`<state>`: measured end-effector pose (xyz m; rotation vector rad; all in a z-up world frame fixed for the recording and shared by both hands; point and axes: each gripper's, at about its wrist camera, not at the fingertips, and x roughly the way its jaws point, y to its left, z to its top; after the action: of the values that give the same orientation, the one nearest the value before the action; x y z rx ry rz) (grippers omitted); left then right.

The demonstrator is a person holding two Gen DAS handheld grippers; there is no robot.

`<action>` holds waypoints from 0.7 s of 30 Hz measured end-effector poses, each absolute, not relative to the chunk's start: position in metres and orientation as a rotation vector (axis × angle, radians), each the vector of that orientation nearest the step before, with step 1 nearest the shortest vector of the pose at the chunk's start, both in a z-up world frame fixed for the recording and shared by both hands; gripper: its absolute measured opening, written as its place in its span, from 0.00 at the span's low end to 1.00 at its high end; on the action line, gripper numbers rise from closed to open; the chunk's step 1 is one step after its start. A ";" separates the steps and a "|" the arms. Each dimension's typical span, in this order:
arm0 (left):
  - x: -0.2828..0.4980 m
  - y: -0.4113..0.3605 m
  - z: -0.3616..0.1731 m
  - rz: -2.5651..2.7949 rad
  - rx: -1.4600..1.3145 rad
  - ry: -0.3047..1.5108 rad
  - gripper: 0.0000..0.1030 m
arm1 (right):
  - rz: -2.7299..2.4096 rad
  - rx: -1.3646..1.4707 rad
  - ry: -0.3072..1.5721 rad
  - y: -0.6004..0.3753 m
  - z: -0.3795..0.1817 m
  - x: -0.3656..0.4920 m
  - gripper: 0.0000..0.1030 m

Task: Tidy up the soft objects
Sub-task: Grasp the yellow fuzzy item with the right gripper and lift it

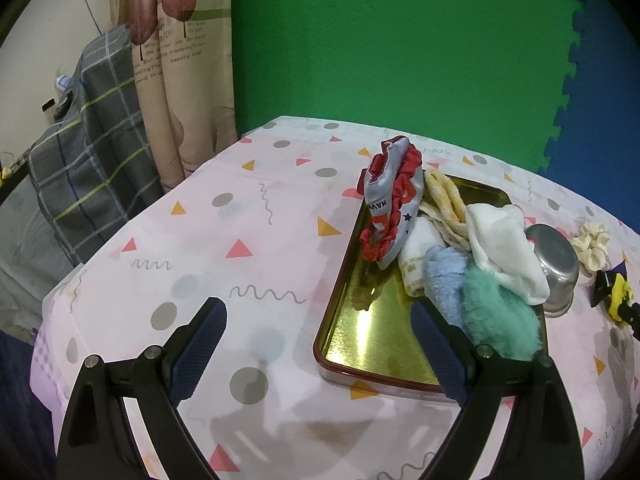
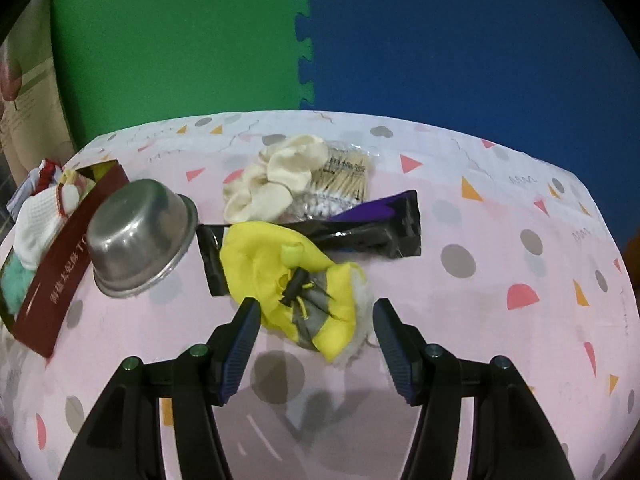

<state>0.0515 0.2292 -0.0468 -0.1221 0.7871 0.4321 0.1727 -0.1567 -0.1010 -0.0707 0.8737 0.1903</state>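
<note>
- right tool [image 2: 316, 344] is spread wide, nothing pinched, hanging just above the near edge of the yellow pouch [image 2: 288, 280] with its black toggle and cord facing up. the pads aren't on the cloth.
- left tool [image 1: 320, 344] is spread wide too, holding nothing, parked over the surface [image 1: 200, 240] at the near left corner of the gold tin tray [image 1: 360, 332].
- tray already carries the soft stuff: red-trimmed grey cloth [image 1: 390, 204], yellow and white cloths, a blue one, a mint fuzzy one [image 1: 496, 320]. most sits on the right side, and the white cloth hangs over that rim.
- still loose on the surface: the yellow pouch and the cream scrunchie [image 2: 276, 180] further back.
- what i'd worry about: the pouch lies partly on a black and purple packet [image 2: 360, 228], so a deep pinch could drag that along.
- the cord could snag a pad, or only a thin fold gets caught and the pouch slips out mid-carry.
- steel bowl [image 2: 140, 236] lies tipped on its side right between pouch and tray, easy to knock rolling on a low swing left.
- scrunchie rests against a bag of cotton swabs [image 2: 344, 180], same drag risk.
</note>
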 end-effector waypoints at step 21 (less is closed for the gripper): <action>0.054 0.213 -0.048 0.401 -0.066 0.771 0.89 | 0.230 -0.042 0.895 -0.159 -0.120 0.196 0.51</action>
<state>0.0545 0.2126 -0.0485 -0.0656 0.7712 0.4011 0.1956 -0.1592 -0.1204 -0.0418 0.8954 0.2304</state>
